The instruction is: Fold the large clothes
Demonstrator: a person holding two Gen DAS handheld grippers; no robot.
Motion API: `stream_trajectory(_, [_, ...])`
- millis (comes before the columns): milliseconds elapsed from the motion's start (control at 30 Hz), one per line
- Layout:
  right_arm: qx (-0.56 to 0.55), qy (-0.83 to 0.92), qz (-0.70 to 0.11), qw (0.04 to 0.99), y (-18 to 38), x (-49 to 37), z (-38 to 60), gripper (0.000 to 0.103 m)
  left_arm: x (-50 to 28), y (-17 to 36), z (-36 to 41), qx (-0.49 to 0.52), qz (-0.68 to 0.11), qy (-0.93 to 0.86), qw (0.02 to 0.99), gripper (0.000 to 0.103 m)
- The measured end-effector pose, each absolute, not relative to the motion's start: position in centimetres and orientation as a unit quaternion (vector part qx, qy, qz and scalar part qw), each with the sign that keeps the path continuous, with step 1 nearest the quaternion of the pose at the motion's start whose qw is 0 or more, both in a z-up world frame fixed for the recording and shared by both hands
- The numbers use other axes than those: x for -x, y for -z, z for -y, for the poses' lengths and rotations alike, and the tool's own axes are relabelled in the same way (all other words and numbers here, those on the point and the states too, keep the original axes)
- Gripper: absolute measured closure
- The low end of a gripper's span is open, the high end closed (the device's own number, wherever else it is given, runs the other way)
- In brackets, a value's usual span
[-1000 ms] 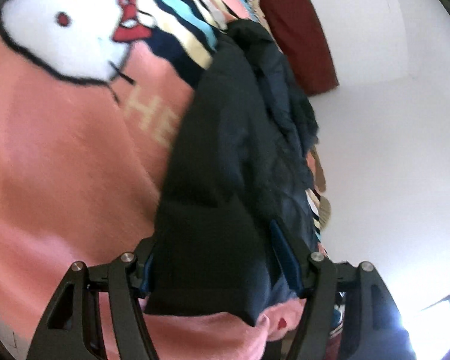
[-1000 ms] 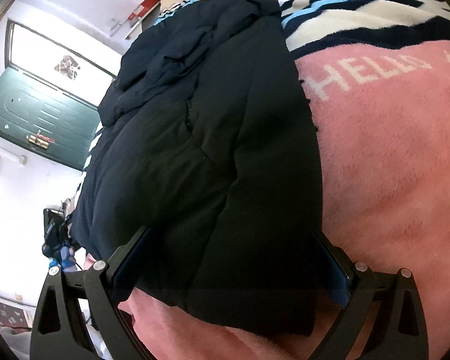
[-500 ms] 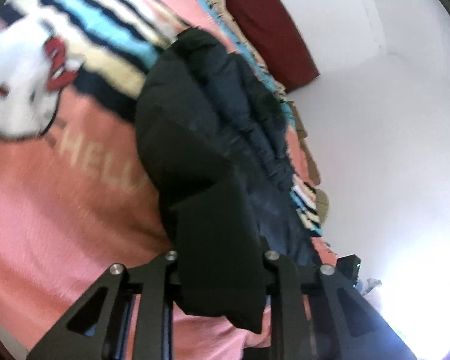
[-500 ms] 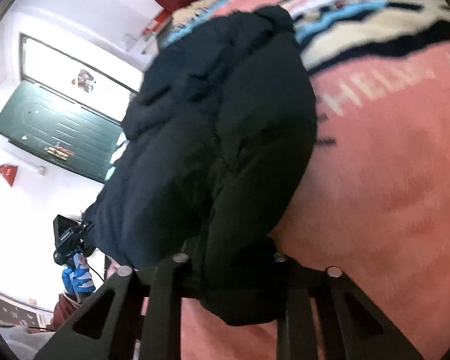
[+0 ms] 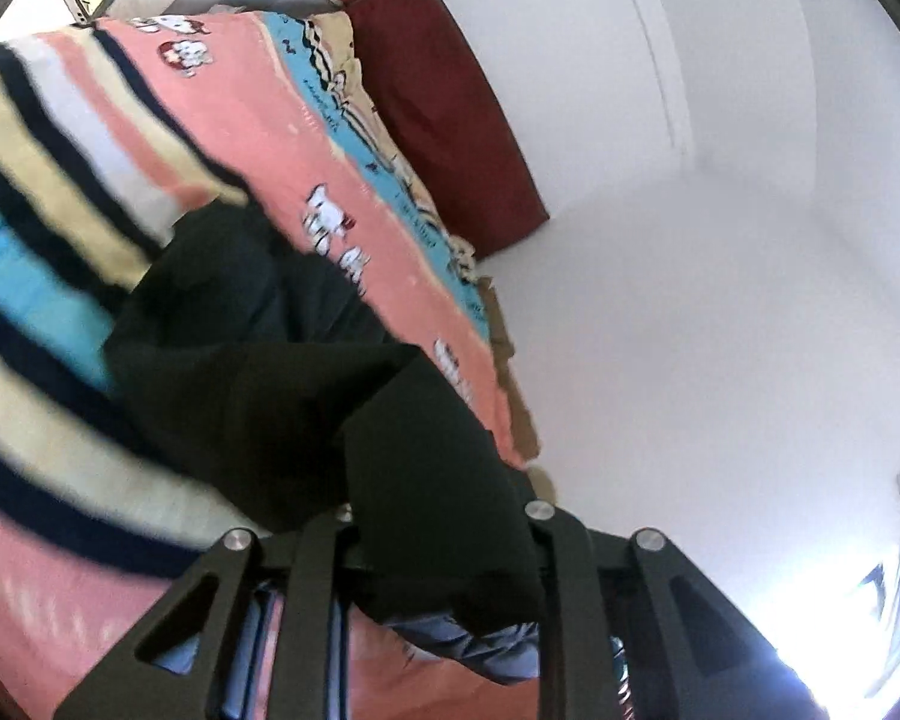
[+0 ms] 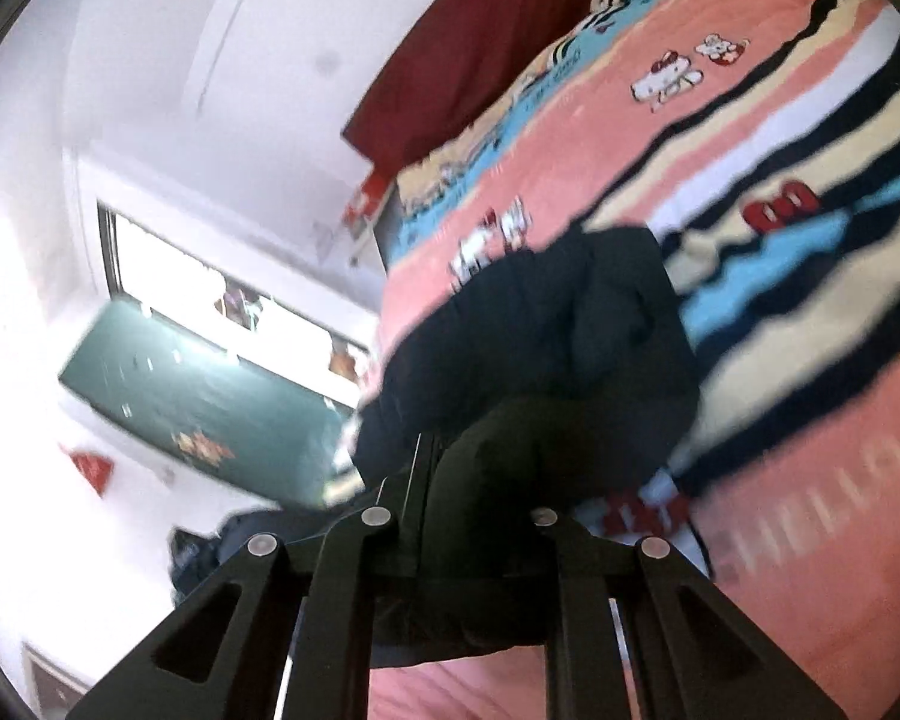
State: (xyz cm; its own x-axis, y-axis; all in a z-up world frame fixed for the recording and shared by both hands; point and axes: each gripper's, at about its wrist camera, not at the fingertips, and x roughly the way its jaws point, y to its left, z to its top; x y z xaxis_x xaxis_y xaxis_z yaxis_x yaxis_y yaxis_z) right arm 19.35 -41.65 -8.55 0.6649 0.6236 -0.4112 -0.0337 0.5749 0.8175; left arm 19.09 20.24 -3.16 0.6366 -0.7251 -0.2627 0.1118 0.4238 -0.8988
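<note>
I see a pink blanket [image 5: 258, 120] with cartoon cats and dark, cream and blue stripes covering the bed. A dark red headboard [image 5: 450, 114] leans against the white wall [image 5: 720, 300]. On my right view, a green door [image 6: 210, 396] sits below a bright window [image 6: 168, 270].

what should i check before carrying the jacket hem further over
1. Left gripper shut on jacket: ok.
2. Right gripper shut on the jacket: ok.
3. Both grips at the hem, evenly spaced: cannot tell, fabric hides the fingertips.
4. Far end of jacket resting on blanket: ok.
5. Blanket ahead free for the fold to land: ok.
6. Sleeves tucked inside: cannot tell, the far end is bunched.
</note>
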Motion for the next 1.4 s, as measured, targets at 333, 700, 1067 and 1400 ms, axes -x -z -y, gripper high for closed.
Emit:
stream_trajectory(333, [-0.458,-0.124,-0.354,0.806,9.4,-34.3,42.0,0.089,-35.2,4.6,-18.5,0.447,-0.356,0.199,0.796,0.082])
stream_trajectory(700, [-0.437,-0.038,-0.430,0.789,18.2,-45.2,39.9,0.088,-46.4,15.7,-16.9,0.455,-0.419,0.162,0.769,0.077])
stream_trajectory(1067, [-0.451,-0.061,-0.378,0.807,15.7,-43.4,41.5,0.023,-44.8,12.2,-20.3,0.569,-0.338,0.202,0.721,0.044])
stream_trajectory(1400, [-0.275,-0.069,-0.357,0.890,5.9,-38.0,37.4,0.023,-38.6,0.1,-15.0,0.313,-0.368,0.153,0.862,0.044])
